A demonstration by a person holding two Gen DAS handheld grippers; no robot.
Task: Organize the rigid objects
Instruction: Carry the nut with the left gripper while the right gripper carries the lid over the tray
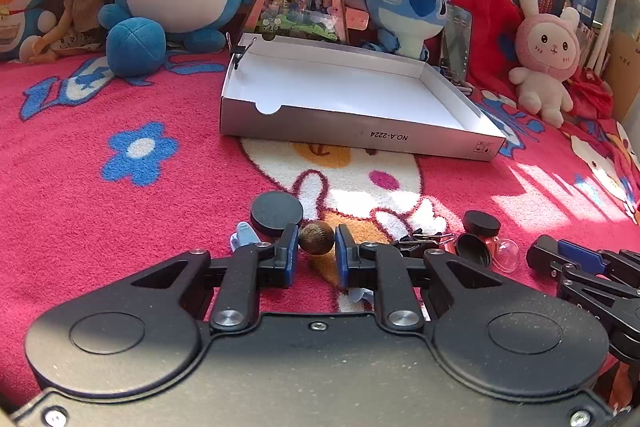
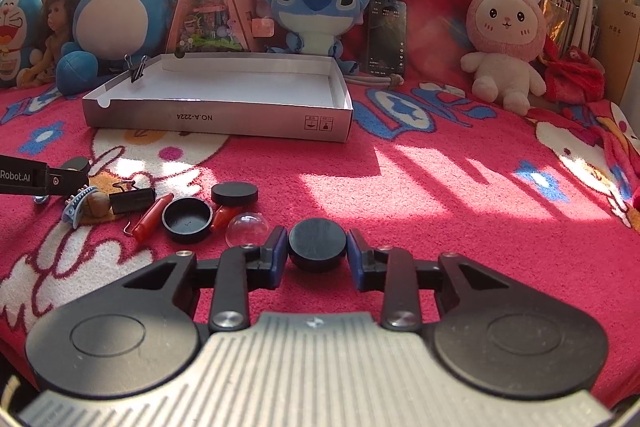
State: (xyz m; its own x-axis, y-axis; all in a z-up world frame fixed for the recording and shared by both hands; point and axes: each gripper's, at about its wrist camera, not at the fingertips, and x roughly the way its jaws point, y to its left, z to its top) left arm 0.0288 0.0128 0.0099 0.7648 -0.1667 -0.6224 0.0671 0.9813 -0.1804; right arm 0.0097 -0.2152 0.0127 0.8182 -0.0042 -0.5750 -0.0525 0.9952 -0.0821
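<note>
Cap (image 2: 317,242) btwn R fingers (image 2: 356,259), touching.

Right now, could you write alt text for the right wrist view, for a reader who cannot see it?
The right gripper is closed on a round black plastic lid above a red patterned blanket. Left of it lie more small items; behind stands an open white cardboard box before a row of plush toys.

Black two-finger left gripper (image 1: 316,247): blue pads lining the jaws, silver screws on linkage bars behind the jaws, round black discs either side. Right gripper (image 2: 317,247) alike, with ribbed grey plate behind the jaws. White "Robot.AI" lettering along left gripper's side.
</note>
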